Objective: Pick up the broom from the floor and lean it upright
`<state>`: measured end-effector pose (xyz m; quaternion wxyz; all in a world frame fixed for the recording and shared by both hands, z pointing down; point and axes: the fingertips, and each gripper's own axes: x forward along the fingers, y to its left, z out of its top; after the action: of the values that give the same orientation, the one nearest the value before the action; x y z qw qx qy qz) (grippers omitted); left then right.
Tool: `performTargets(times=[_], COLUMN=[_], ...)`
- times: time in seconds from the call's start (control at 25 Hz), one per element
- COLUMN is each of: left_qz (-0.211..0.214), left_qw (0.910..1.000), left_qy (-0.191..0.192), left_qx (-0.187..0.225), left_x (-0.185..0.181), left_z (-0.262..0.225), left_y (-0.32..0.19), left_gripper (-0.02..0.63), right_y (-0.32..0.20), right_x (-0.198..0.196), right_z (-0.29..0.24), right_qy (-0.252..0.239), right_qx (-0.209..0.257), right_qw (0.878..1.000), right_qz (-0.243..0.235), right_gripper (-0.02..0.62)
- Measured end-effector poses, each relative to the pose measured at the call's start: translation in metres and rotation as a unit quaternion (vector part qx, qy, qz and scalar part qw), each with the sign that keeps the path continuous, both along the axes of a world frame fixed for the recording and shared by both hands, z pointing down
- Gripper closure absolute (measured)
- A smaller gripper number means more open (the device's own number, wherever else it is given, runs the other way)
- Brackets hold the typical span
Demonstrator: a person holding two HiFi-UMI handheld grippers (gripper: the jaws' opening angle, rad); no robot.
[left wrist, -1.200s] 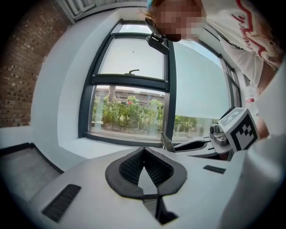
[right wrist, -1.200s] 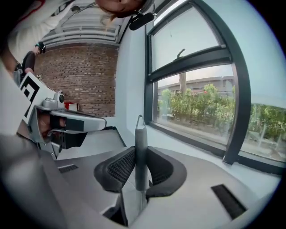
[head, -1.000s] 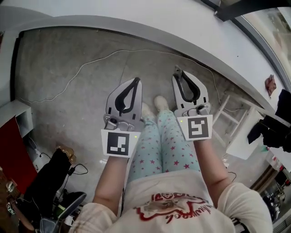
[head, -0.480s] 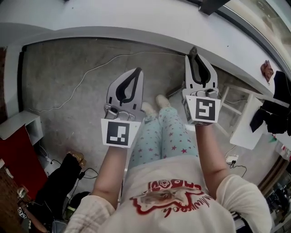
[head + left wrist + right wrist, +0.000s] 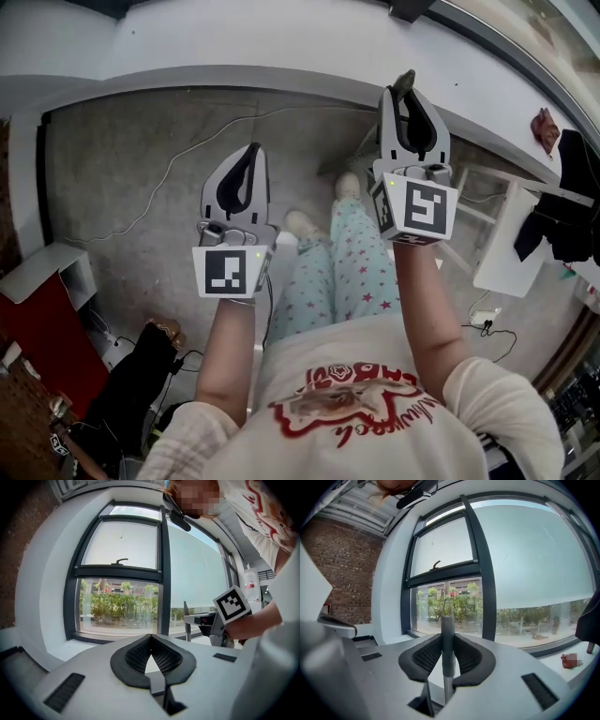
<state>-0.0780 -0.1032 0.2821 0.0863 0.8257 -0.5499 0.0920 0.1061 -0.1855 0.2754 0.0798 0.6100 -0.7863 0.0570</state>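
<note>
The broom shows only as a grey handle (image 5: 447, 639) standing upright between the pads of my right gripper (image 5: 446, 641), which is shut on it. In the head view the handle's tip (image 5: 406, 79) pokes out past my right gripper (image 5: 406, 94), held up near the white sill. The brush end is hidden. My left gripper (image 5: 251, 152) hovers over the grey floor, left of the person's legs. Its jaws meet at the tips with nothing between them (image 5: 151, 638). The right gripper's marker cube (image 5: 232, 604) appears in the left gripper view.
A white curved sill (image 5: 281, 47) runs below a large window (image 5: 511, 564). A white cable (image 5: 169, 155) trails over the concrete floor. A white rack (image 5: 492, 234) stands at the right. A red cabinet (image 5: 37, 328) and a black bag (image 5: 131, 384) lie at the left.
My right gripper has risen and moved toward the sill with the handle in it. The left gripper has lifted slightly and shifted left. The person's feet have stepped forward.
</note>
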Motion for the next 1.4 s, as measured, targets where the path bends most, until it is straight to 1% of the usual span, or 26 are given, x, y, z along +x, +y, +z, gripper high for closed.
performTargets(times=[0.12,0.32,0.44,0.72,0.88,1.08,1.4], left_qz=[0.0,0.007,0.007,-0.007,-0.016,0.001,0.02], left_qw=[1.0,0.9999,0.9997,0.9999,0.9998,0.9999,0.9997], left_qy=[-0.002,0.001,0.002,-0.002,0.005,0.011,0.017], left_qx=[0.007,0.015,0.024,0.016,0.008,0.005,-0.003], left_x=[0.011,0.04,0.053,0.059,0.064,0.081,0.099], left_z=[0.0,-0.01,-0.018,-0.009,-0.003,0.0,0.006], left_y=[-0.015,-0.041,-0.06,-0.086,-0.093,-0.101,-0.12], left_gripper=[0.589,0.589,0.589,0.589,0.589,0.589,0.589], right_y=[-0.019,-0.048,-0.064,-0.094,-0.101,-0.112,-0.132], right_x=[0.015,0.033,0.033,0.042,0.05,0.059,0.086], right_z=[-0.005,-0.006,-0.007,0.0,0.005,0.008,0.018], right_qy=[-0.024,-0.054,-0.053,-0.065,-0.066,-0.071,-0.078], right_qx=[0.01,-0.008,-0.01,-0.022,-0.016,-0.001,-0.022], right_qw=[1.0,0.998,0.998,0.997,0.997,0.997,0.995], right_qz=[0.013,0.039,0.032,0.031,0.032,0.032,0.063], right_gripper=[0.495,0.495,0.495,0.495,0.495,0.495,0.495])
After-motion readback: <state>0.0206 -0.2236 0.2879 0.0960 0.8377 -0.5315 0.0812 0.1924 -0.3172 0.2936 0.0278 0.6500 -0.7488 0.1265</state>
